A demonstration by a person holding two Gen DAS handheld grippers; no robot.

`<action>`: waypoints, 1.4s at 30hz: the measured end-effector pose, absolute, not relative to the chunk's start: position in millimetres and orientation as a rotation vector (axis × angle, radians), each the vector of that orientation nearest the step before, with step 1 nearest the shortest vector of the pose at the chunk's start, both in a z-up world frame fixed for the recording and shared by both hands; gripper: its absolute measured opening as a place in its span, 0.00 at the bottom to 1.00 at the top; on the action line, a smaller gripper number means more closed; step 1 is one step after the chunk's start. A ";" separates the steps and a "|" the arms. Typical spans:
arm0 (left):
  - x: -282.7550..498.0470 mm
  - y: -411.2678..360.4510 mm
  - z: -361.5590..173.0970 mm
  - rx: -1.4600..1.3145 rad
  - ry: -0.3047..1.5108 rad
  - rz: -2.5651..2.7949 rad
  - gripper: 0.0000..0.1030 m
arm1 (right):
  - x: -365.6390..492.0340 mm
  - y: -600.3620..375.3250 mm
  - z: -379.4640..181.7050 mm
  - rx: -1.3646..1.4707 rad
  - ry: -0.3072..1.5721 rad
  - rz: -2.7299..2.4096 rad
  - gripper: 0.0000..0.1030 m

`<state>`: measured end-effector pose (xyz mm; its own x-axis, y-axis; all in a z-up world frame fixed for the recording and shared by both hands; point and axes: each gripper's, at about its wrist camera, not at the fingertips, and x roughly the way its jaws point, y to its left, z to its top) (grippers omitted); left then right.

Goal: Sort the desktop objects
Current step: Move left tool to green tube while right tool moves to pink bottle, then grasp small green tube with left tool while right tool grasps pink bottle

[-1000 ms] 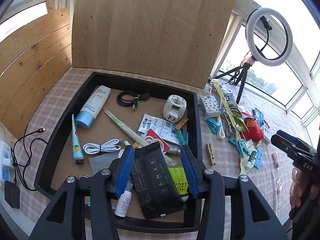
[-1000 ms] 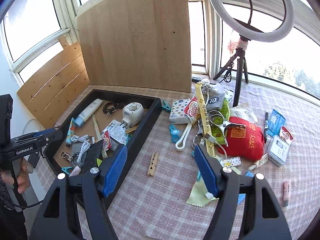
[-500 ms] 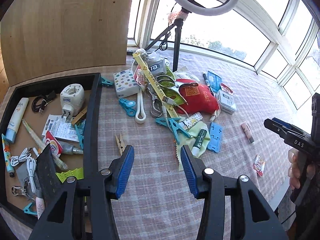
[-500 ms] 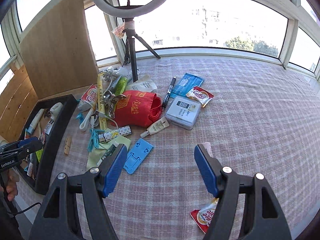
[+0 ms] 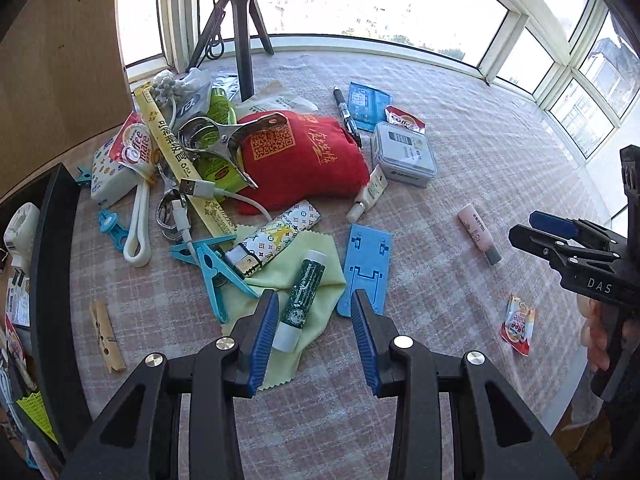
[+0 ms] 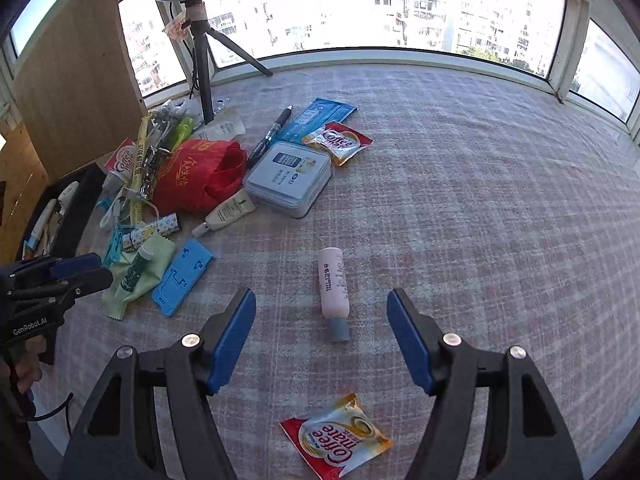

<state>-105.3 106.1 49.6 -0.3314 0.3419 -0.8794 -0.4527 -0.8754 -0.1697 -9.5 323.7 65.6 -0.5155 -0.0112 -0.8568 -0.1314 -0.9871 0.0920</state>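
My left gripper (image 5: 314,308) is open and empty, low over a green tube (image 5: 302,298) that lies on a pale green cloth (image 5: 280,280) beside a blue phone stand (image 5: 366,268). My right gripper (image 6: 320,320) is open and empty, its blue pads either side of a pink tube (image 6: 334,286) on the checked tablecloth. A Coffee-mate sachet (image 6: 338,438) lies just below it. The pink tube (image 5: 478,232) and the sachet (image 5: 518,324) also show in the left wrist view. A pile of small objects around a red bag (image 5: 304,156) lies beyond.
The black tray (image 5: 52,280) with sorted items stands at the left. A tripod (image 5: 240,32) stands behind the pile, with a wooden board (image 5: 60,60) at the far left. A grey tin (image 6: 288,178), a pen (image 6: 270,136) and a wooden peg (image 5: 106,334) lie on the table.
Both grippers have swung right, away from the tray. The left now sits over the green tube and cloth; the right has come down over the pink tube. Both remain open.
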 end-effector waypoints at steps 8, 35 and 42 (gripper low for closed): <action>-113.2 119.3 33.4 -1.471 0.195 2.203 0.25 | -28.8 331.3 49.4 -1.569 0.187 2.667 0.59; -111.0 122.7 21.8 -1.484 0.264 2.201 0.15 | -48.9 333.4 12.7 -1.686 0.103 2.579 0.20; -101.9 120.3 45.4 -1.423 0.225 2.225 0.13 | -37.2 328.5 28.9 -1.622 0.142 2.604 0.19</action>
<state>-101.9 120.2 45.4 -0.3394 0.3102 -0.8880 -0.4816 -0.8682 -0.1192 -37.2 328.5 28.9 -0.4401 0.0107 -0.8979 -0.1082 -0.9933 0.0412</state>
